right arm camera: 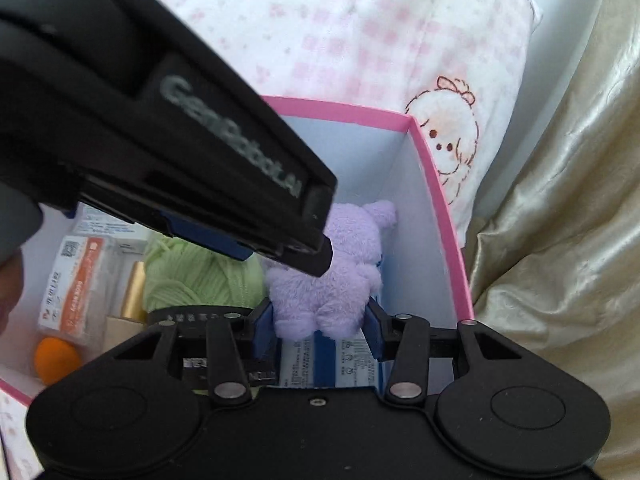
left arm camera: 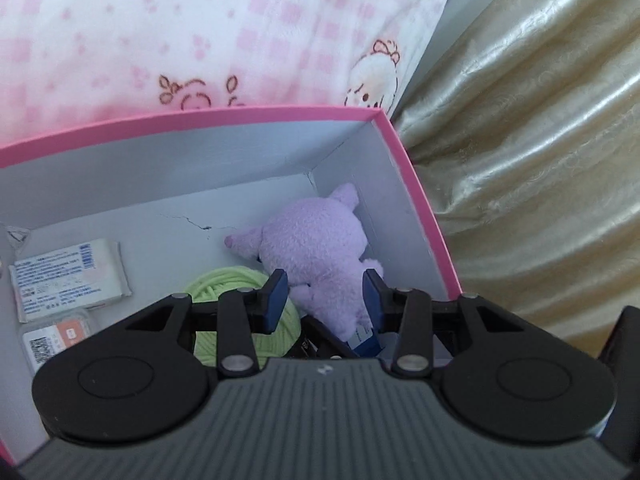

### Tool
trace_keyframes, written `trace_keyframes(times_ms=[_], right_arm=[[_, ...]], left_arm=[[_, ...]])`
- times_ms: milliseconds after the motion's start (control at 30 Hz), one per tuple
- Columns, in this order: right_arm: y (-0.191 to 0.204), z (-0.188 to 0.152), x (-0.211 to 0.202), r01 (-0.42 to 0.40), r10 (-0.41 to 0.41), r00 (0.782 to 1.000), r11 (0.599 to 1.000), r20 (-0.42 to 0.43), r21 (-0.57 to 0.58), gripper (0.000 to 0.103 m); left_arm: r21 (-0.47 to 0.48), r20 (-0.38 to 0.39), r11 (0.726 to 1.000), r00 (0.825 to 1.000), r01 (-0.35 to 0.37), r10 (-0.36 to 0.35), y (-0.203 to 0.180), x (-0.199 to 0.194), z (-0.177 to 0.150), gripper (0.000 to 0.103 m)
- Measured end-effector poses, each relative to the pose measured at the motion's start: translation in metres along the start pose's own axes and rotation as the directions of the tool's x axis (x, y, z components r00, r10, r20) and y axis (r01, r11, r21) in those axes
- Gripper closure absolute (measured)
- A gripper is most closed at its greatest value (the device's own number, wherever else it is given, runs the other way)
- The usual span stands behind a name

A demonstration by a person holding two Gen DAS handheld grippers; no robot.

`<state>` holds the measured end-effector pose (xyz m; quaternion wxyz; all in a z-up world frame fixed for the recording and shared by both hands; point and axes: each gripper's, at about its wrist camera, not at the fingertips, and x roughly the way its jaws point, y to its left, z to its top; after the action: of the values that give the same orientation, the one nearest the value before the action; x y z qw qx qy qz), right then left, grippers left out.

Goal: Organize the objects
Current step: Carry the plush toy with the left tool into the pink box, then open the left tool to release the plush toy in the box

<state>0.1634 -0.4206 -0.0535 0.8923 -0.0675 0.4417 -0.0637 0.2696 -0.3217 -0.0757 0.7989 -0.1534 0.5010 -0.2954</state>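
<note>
**Ana:** Purple plush toy (left arm camera: 316, 248) first, from the left wrist view: it lies in the far right corner of the pink-rimmed box (left arm camera: 416, 184), against the white inner wall. The left gripper (left arm camera: 326, 298) points down into the box, its blue pads either side of the toy's lower body. Whether they press on it or only frame it, she cannot tell.

**Ben:** What else is inside?

**Ana:** A green ball of yarn (left arm camera: 236, 292) just left of the toy, partly behind the left finger (left arm camera: 276, 298). Further left, a white printed packet (left arm camera: 68, 276) and a small clear case (left arm camera: 56, 338). Behind the box lies a pink-checked blanket (left arm camera: 200, 28); to the right hangs a cream curtain (left arm camera: 532, 160).

**Ben:** And the right wrist view?

**Ana:** Same toy (right arm camera: 344, 276), same corner. The right gripper (right arm camera: 322, 330) stands narrowly apart around the toy's bottom end, grip unclear. The left gripper (right arm camera: 288, 240) crosses from the upper left, reaching the toy's top. An orange ball (right arm camera: 56, 356) and a gold tube (right arm camera: 134, 296) sit left of the yarn (right arm camera: 196, 272); a blue-and-white packet (right arm camera: 332, 360) lies under the toy.
</note>
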Motion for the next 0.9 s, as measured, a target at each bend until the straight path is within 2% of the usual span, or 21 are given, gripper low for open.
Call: trace_keyframes(times_ms=[167,267,333,467,533,600,767,900], right_arm=[[0.002,0.005,0.004,-0.028,0.028,1.000,1.000,-0.013,-0.005,0.053],[-0.006,0.008,0.012,-0.055,0.056,0.998,0.997,-0.028,0.057,0.050],[-0.008,0.005,0.010,-0.038,0.043,0.998,0.994,-0.049,0.101,0.048],[-0.002,-0.009,-0.018,-0.028,0.026,1.000,0.992,0.016,0.127,0.037],[-0.001,-0.016,-0.032,-0.064,0.057,0.997,0.984,0.051,0.165,0.037],[0.001,-0.023,-0.044,-0.102,0.088,0.993,0.972,0.078,0.212,0.037],[0.013,-0.031,-0.083,-0.147,0.121,0.981,0.973,0.151,0.178,0.037],[0.020,-0.024,-0.113,-0.194,0.163,0.967,0.969,0.194,0.154,0.037]], left_arm=[[-0.018,0.016,0.999,1.000,-0.026,0.026,0.008,-0.014,-0.001,0.064],[-0.031,0.019,0.999,0.999,-0.039,0.039,0.014,-0.022,0.001,0.064],[-0.040,0.026,0.998,0.998,-0.051,0.052,0.017,-0.033,0.000,0.064],[-0.023,0.026,0.997,0.997,-0.077,0.077,0.015,-0.058,-0.005,0.060],[0.000,0.046,0.994,0.993,-0.110,0.110,0.012,-0.074,-0.009,0.050],[0.022,0.057,0.987,0.986,-0.160,0.159,0.010,-0.090,-0.016,0.049],[0.015,0.076,0.975,0.972,-0.224,0.222,0.015,-0.136,-0.037,0.042],[0.002,0.073,0.962,0.959,-0.273,0.272,0.018,-0.168,-0.058,0.040]])
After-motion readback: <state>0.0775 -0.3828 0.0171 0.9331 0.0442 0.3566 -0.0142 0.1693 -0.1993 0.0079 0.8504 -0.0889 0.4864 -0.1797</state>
